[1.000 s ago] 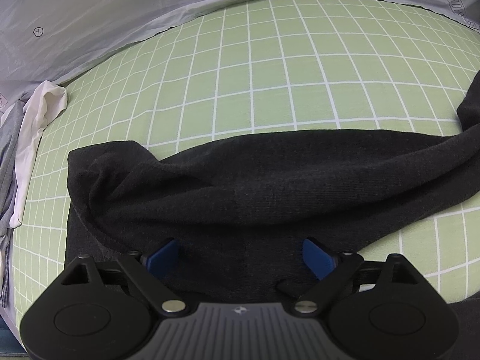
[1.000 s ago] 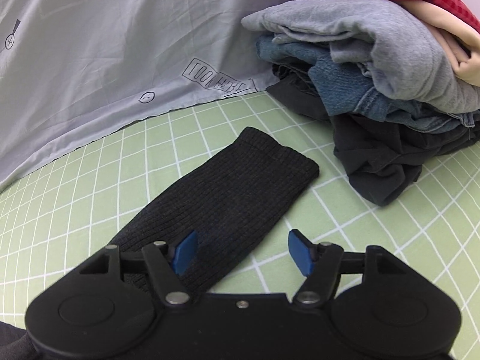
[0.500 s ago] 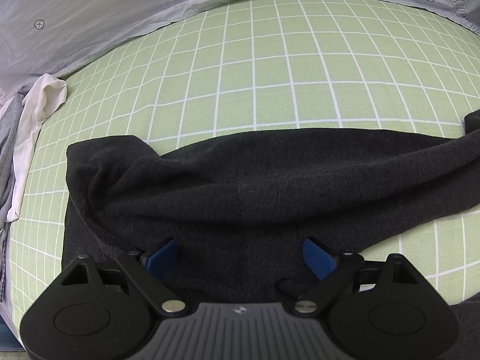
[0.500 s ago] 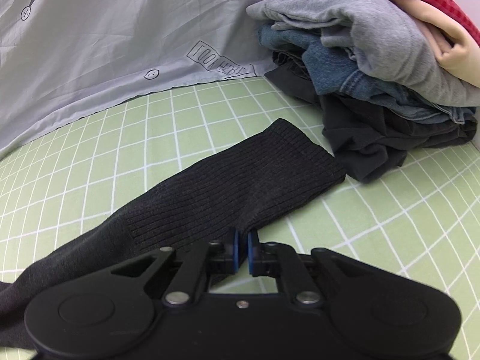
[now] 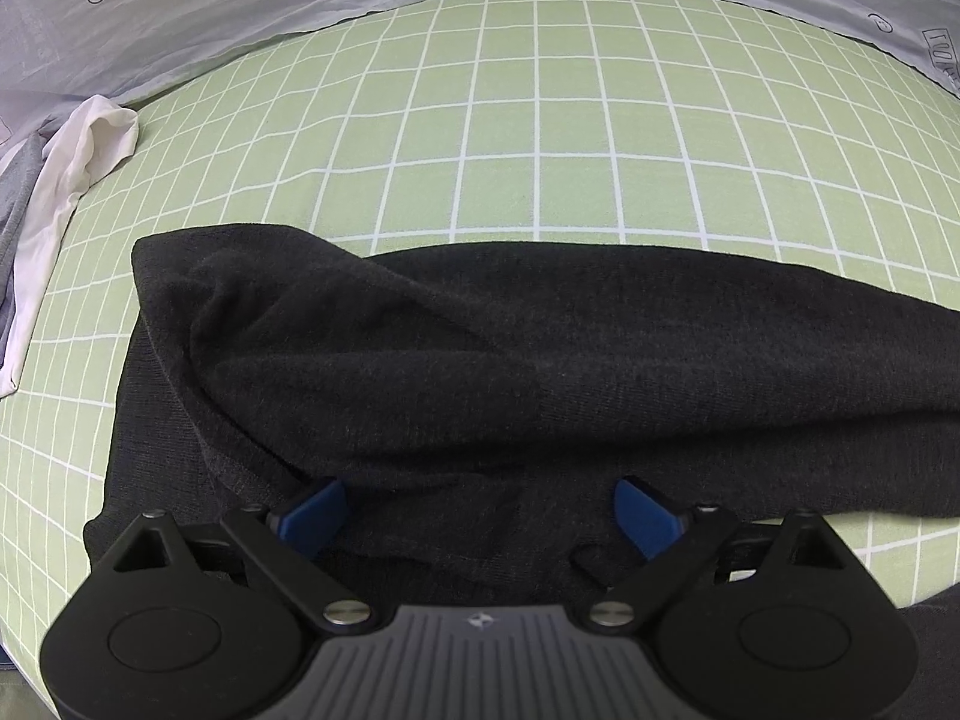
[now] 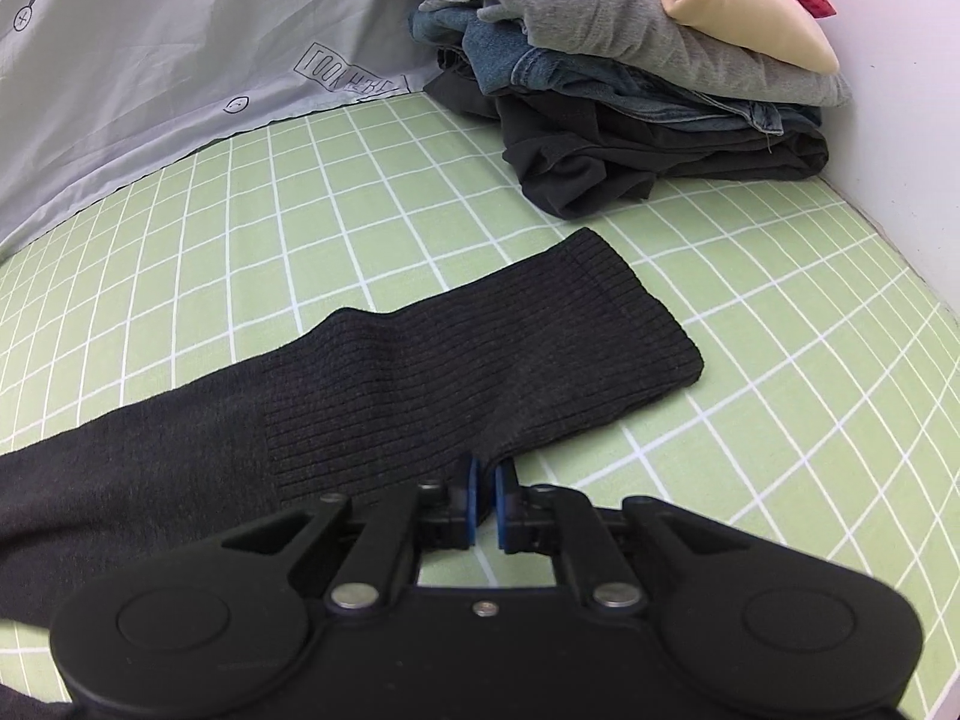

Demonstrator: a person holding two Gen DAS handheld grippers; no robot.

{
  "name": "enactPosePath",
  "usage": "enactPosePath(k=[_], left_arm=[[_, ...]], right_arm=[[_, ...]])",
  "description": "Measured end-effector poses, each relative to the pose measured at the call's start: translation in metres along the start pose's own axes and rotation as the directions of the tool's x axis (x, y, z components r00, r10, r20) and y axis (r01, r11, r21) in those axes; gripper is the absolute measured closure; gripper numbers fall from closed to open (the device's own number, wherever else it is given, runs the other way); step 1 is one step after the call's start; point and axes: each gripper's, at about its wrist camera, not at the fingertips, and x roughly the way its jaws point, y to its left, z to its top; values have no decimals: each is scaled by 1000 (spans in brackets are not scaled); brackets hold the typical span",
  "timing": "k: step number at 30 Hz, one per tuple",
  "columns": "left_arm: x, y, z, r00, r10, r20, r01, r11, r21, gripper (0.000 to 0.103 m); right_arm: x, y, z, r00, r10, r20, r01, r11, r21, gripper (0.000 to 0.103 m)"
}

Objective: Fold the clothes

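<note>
Your right hand-held gripper [image 6: 485, 501] has closed since a second ago: its blue pads, then spread wide over the ribbed cuff [image 6: 480, 372], now sit pinched together on the cuff's near edge. That closing ended about half a second back, with the knit caught between the pads. Since then the cuff has slid across the green checked bedsheet [image 6: 780, 420], and the stack of folded clothes [image 6: 636, 78] now sits higher and further right in your right wrist view.

Your left hand-held gripper [image 5: 480, 510] has barely shifted. Its jaws stand wide apart, both blue pads [image 5: 315, 510] spread over the dark sweater [image 5: 540, 372] and pressing on nothing.

The sweater lies on the bedsheet directly under your left hand-held gripper, its body bunched into a long fold that runs across the view. One sleeve stretches off to the right and ends in the ribbed cuff you are gripping. The cuff lies flat on the sheet, apart from the stack of folded clothes, which rests against the white wall [image 6: 900, 90] at the far right corner. Grey printed bedding [image 6: 180, 60] rises behind the sheet. In your left wrist view a white garment [image 5: 72, 162] lies at the left edge of the sheet, well apart from the sweater.
</note>
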Motion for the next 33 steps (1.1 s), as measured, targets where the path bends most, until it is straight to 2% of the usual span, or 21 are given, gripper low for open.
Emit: enactPosePath(k=[2, 3, 6, 8, 10, 12, 16, 18, 24, 28, 33], left_arm=[[-6, 7, -5, 1000, -12, 18, 12, 1000, -9, 7], [-9, 11, -7, 999, -24, 28, 24, 1000, -18, 7], [-21, 32, -9, 997, -33, 65, 38, 997, -71, 7], [-29, 47, -10, 995, -36, 90, 46, 993, -109, 7], [-32, 67, -9, 994, -12, 109, 28, 988, -151, 7], [-35, 88, -6, 992, 20, 126, 5, 981, -195, 7], [-24, 132, 2, 991, 68, 119, -33, 963, -269, 14], [-16, 153, 6, 991, 75, 112, -38, 954, -299, 23], [10, 190, 17, 994, 58, 98, -23, 943, -331, 23], [24, 199, 18, 994, 75, 86, -47, 956, -288, 23], [34, 218, 11, 996, 33, 83, -11, 965, -262, 23]], right_arm=[[-1, -3, 0, 1000, 9, -4, -9, 999, 33, 95], [-3, -5, 0, 1000, 6, -2, -6, 999, 41, 89], [-7, -5, 1, 999, -26, 23, 25, 999, 33, 58], [-10, -4, 3, 999, -29, 46, 28, 999, 25, 49], [-13, -3, 5, 997, -31, 69, 30, 999, 17, 34], [-13, 2, 7, 996, -26, 83, 26, 1000, 1, 29], [-9, 29, 12, 996, 3, 86, 2, 998, -55, 26], [-11, 47, 14, 995, 33, 97, -24, 996, -89, 22], [-23, 134, 12, 984, 157, 85, -134, 965, -227, 19], [-28, 197, 3, 970, 235, 56, -206, 926, -317, 19], [-30, 269, -22, 941, 340, -8, -306, 836, -456, 19]])
